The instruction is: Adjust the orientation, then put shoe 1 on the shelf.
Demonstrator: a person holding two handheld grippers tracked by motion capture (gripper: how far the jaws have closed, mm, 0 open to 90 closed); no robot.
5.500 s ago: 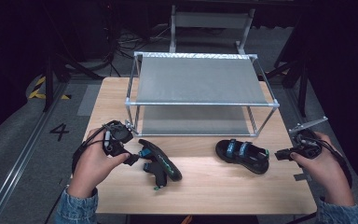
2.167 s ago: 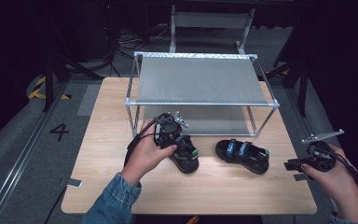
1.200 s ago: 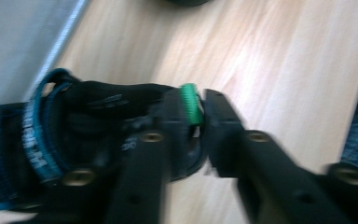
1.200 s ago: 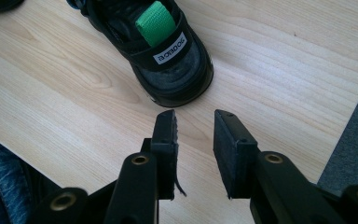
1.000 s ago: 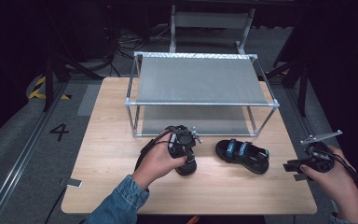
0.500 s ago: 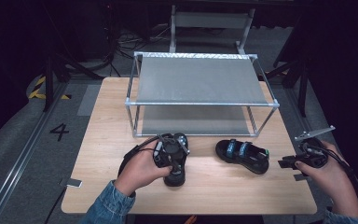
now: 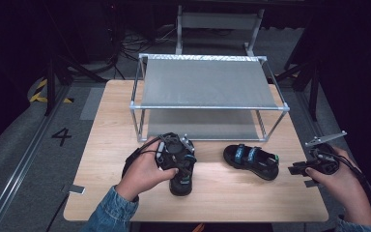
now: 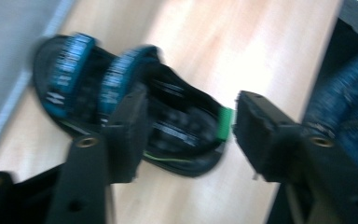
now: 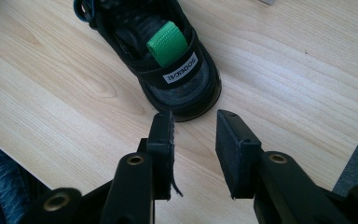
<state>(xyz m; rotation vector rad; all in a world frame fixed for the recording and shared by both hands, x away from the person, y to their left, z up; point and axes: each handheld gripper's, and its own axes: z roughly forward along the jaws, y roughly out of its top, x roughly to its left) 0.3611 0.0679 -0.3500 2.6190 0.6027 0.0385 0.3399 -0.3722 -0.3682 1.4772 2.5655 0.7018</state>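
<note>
The left tongs (image 7: 181, 166) have just been opening; in the left gripper view they stand wide around the heel of a black sandal with blue straps (image 8: 121, 112), pads clear of it. This sandal lies on the desk (image 7: 106, 145) in front of the metal shelf rack (image 7: 207, 87). A second sandal (image 7: 251, 162) lies to its right, also before the rack. The right tongs (image 9: 193, 140) are half apart, holding nothing, just short of that sandal's heel.

Light wooden table (image 7: 111, 145). Metal-framed rack (image 7: 207, 87) with 2 grey shelves stands at its far middle. Grey floor at left bears a painted 4 (image 7: 61, 137); cables (image 7: 140, 41) lie beyond.
</note>
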